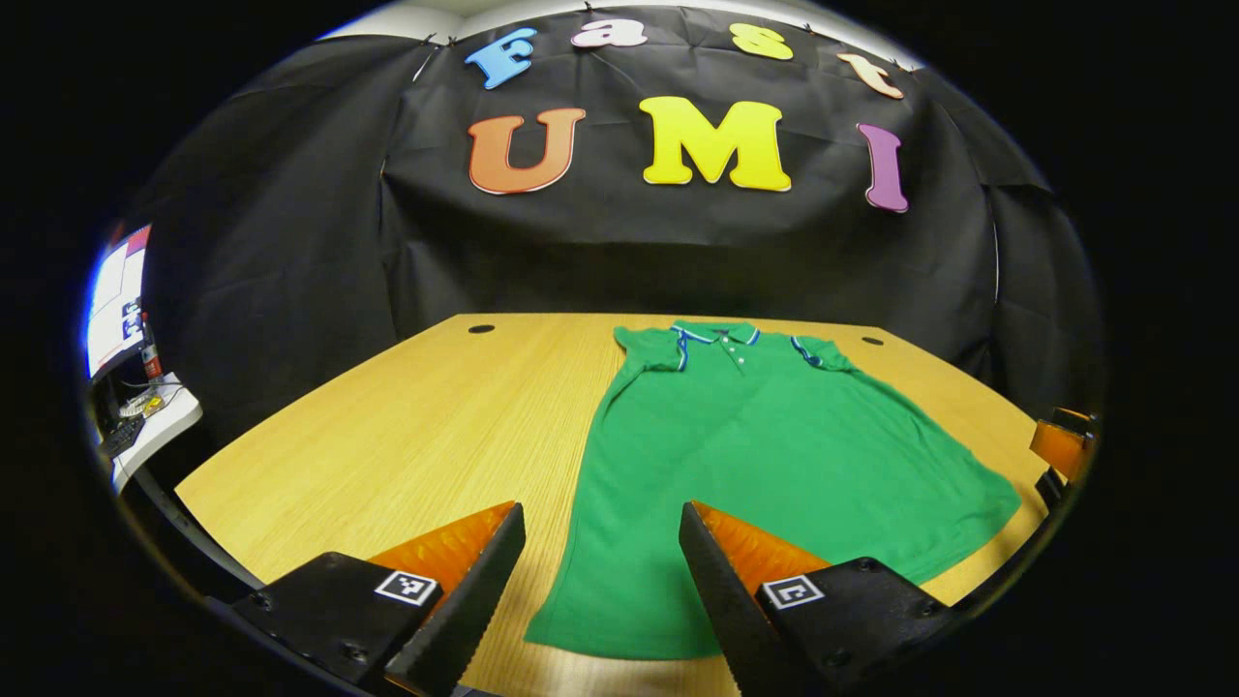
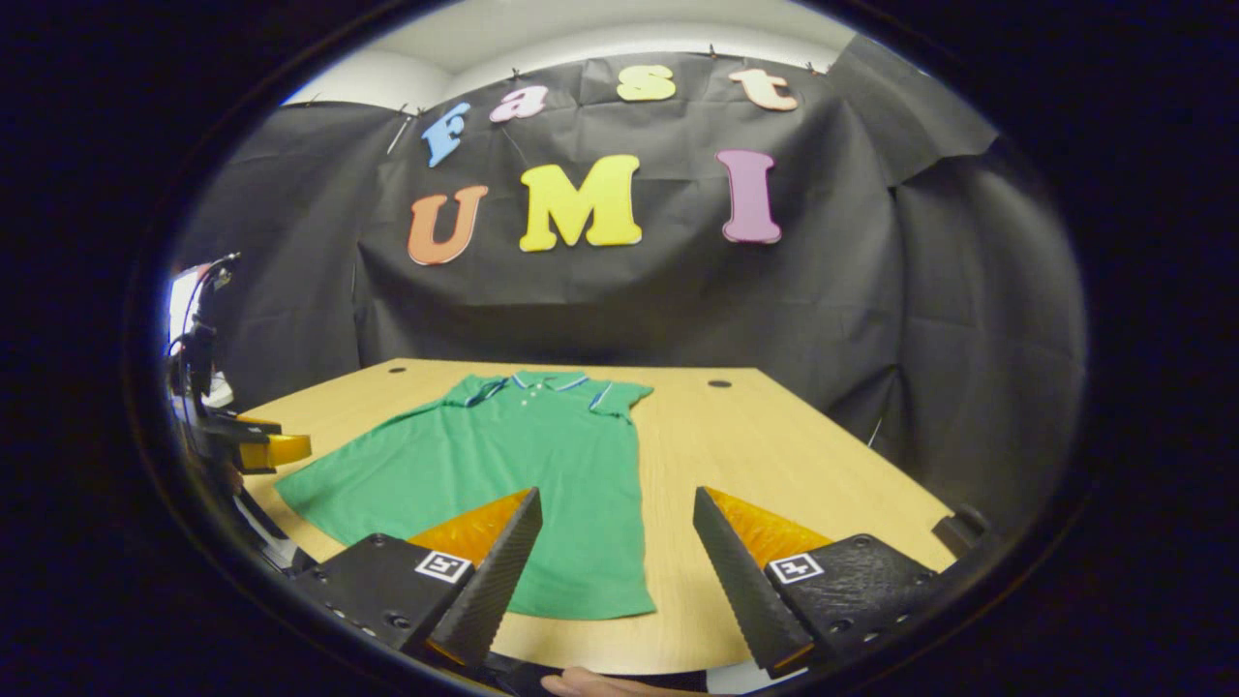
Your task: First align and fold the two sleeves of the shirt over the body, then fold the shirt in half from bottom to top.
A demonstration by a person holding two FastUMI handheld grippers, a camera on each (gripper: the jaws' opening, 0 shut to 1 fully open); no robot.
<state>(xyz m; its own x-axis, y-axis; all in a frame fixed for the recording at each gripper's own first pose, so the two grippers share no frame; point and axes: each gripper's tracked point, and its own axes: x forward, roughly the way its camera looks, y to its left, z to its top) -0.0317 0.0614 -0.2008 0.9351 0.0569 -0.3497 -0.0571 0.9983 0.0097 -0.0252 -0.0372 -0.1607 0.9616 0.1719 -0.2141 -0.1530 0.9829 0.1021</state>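
Both grippers' fingers stand apart, holding nothing. Left gripper (image 1: 602, 581): green shirt (image 1: 774, 465) flat on table (image 1: 407, 426), hem between its fingertips. Right gripper (image 2: 615, 571): shirt hem corner just beyond its left finger.

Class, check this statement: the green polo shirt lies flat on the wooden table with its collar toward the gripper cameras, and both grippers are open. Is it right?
Not quite. The green polo shirt lies flat on the wooden table, but its collar points toward the far wall, away from the cameras, as the left gripper view shows. Both the left gripper and right gripper are open.
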